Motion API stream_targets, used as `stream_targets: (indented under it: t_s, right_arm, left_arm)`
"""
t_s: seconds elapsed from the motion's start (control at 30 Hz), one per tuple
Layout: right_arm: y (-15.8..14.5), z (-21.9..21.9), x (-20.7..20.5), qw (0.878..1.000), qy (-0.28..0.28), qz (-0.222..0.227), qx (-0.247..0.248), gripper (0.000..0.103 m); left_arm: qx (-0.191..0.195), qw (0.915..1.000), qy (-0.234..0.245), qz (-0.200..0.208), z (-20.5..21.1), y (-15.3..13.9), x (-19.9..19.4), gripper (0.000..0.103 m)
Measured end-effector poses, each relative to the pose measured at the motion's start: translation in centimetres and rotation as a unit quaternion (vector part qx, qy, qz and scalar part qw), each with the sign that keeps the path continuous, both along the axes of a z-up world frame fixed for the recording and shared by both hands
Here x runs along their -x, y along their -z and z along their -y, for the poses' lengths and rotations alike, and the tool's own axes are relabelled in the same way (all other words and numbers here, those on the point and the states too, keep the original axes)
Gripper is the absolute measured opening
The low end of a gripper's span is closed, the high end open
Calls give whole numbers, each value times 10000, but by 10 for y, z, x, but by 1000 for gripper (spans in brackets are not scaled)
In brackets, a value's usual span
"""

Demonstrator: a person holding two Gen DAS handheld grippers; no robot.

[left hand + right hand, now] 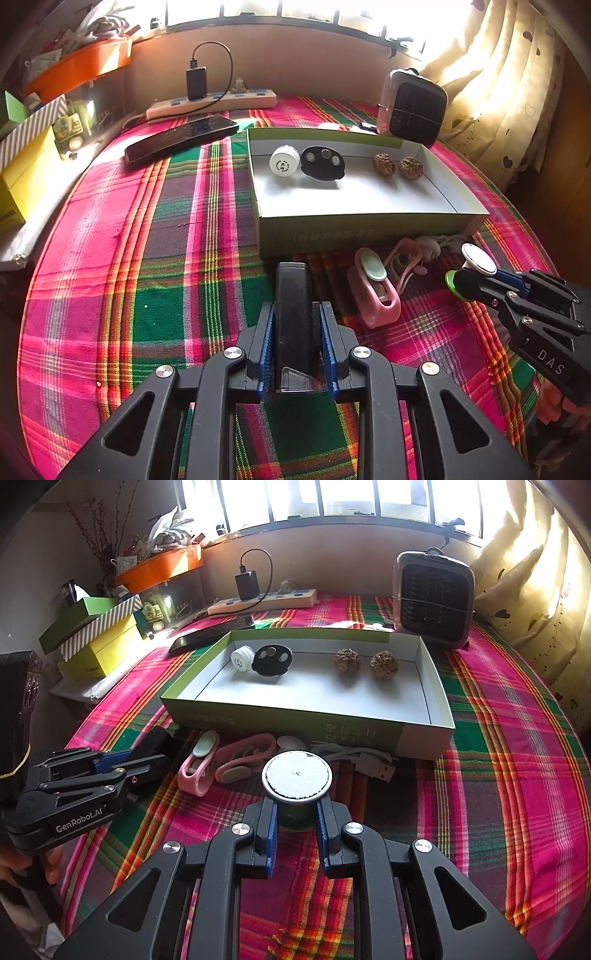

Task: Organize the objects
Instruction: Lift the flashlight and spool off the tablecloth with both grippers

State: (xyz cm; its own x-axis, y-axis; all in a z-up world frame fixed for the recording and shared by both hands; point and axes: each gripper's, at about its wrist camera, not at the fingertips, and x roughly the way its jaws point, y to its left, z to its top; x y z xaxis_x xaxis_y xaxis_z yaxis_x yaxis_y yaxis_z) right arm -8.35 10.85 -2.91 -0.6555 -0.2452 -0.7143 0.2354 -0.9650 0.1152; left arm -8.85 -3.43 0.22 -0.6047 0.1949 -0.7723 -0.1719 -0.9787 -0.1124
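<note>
My left gripper (295,314) is shut on a black rectangular lighter-like block (293,317), just in front of the shallow white-and-green box (354,225). My right gripper (295,812) is shut on a small green jar with a white round lid (296,775), also in the left wrist view (476,262). The box (295,716) holds a white cap (242,658), a black disc with three buttons (272,660) and two walnuts (347,661). Pink clips (218,762) and a white USB cable (362,760) lie before the box.
A black remote (181,136), a power strip with charger (212,101) and a small heater (412,107) stand behind the box on the plaid cloth. Stacked yellow, striped and green boxes (96,635) sit at the left. A curtain (535,590) hangs at the right.
</note>
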Motion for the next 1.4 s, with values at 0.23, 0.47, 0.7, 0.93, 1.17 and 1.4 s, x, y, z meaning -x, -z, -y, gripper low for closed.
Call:
stream_targets:
  t_s: [0.23, 0.47, 0.7, 0.93, 1.17, 1.4]
  right_arm:
    - [-2, 0, -2, 9999, -57, -48, 70, 18]
    - [-2, 0, -4, 9999, -85, -45, 82, 18]
    - [-7, -3, -7, 9998, -151, -105, 112, 18]
    - [-12, -6, -16, 9995, -129, -214, 184, 18]
    - [-15, -9, -15, 9997, -24, -205, 160, 18]
    - [-28, -12, -9, 9991, -15, -395, 165, 18]
  left_arm:
    - [-16, 9999, -97, -66, 4, -6, -6, 21]
    - [-38, 9999, -113, -115, 4, -12, -10, 21]
    - [-135, 9996, -180, -167, 2, -25, -15, 21]
    - [-69, 9995, -117, -275, -6, -32, -22, 21]
    - [-94, 9995, 24, -295, -14, -34, -22, 21]
    - [-61, 9991, 91, -400, -19, -40, -12, 21]
